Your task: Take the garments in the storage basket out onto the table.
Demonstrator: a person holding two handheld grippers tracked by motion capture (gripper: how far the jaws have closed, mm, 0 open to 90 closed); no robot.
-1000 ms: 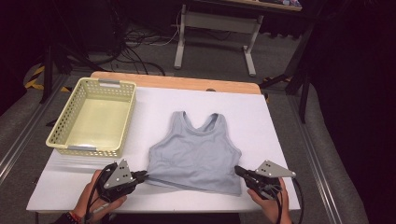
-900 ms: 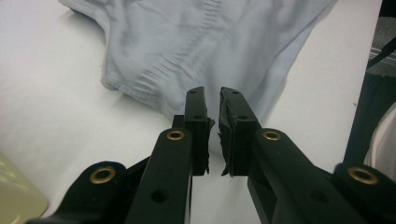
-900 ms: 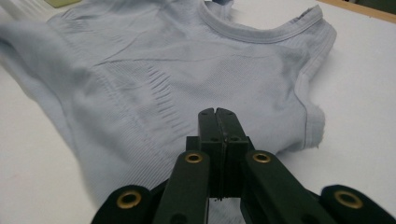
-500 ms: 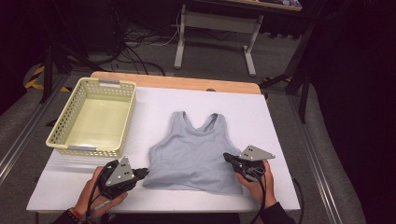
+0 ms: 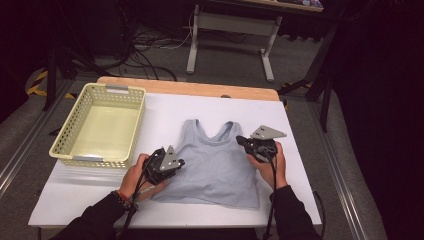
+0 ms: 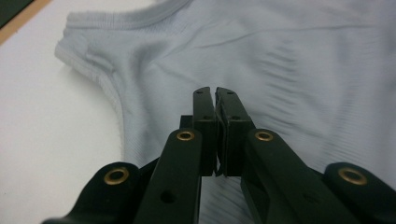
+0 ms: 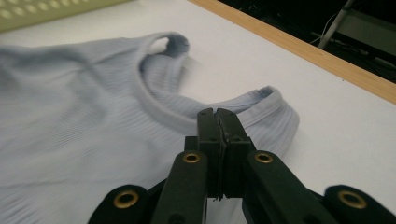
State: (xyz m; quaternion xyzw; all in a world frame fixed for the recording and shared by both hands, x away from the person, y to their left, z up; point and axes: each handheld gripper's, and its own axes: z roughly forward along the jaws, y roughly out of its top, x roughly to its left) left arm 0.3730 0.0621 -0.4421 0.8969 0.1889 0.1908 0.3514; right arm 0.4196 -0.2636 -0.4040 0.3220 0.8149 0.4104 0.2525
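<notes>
With both the left tongs (image 6: 215, 95) and right tongs (image 7: 217, 116) pinched shut and empty over the grey top (image 5: 212, 167), pushing sideways risks bunching its fabric.

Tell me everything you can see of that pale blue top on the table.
The top is a small, sleeveless pale grey-blue garment of finely ribbed, stretchy-looking knit, with a scooped neck, two shoulder straps and banded edges. It lies spread nearly flat on the white table, straps pointing away from the person, hem near the front edge, to the right of the yellow basket. The left gripper is at its left side and the right gripper at its right strap; both have their jaws shut. Whether they pinch the cloth is unclear.
</notes>
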